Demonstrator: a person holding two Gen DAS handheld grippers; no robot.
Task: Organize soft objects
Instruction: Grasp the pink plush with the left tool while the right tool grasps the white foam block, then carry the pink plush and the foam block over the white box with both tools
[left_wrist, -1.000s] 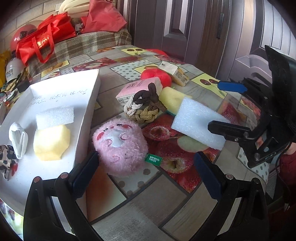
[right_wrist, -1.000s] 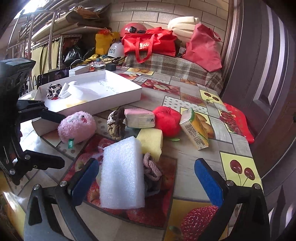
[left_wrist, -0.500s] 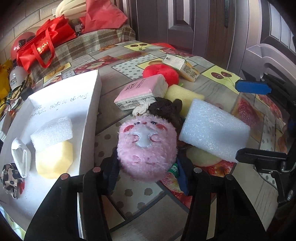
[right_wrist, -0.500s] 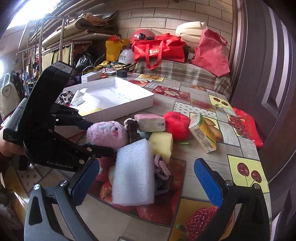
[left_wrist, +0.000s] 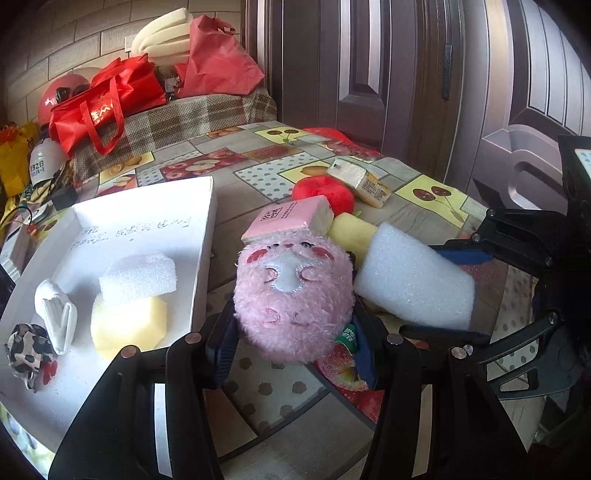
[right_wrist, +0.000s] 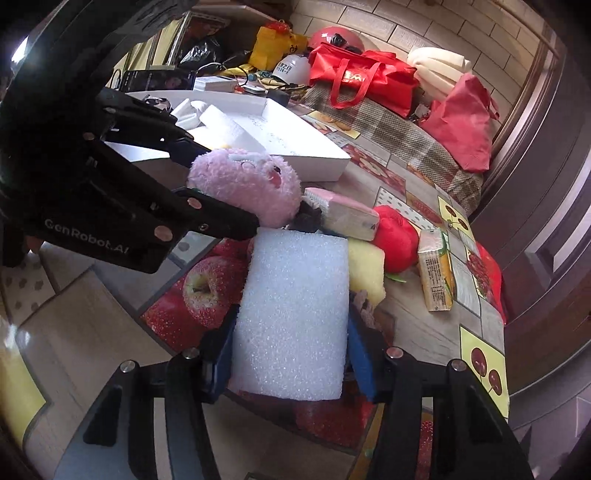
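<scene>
My left gripper (left_wrist: 293, 347) squeezes the pink fluffy toy (left_wrist: 293, 299); my right gripper (right_wrist: 290, 363) pinches the white foam block (right_wrist: 293, 314); both can go in the white box (left_wrist: 205, 236) with the other soft things.

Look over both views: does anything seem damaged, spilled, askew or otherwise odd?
Nothing spilled or damaged. One oddity: a juice carton lies on its side among the soft things. The pink plush sits in the left gripper, the white foam block in the right gripper.

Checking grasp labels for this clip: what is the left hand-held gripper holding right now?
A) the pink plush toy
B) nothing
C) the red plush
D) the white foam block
A: the left hand-held gripper is closed around the pink plush toy, while the right hand-held gripper clamps the white foam block.
</scene>
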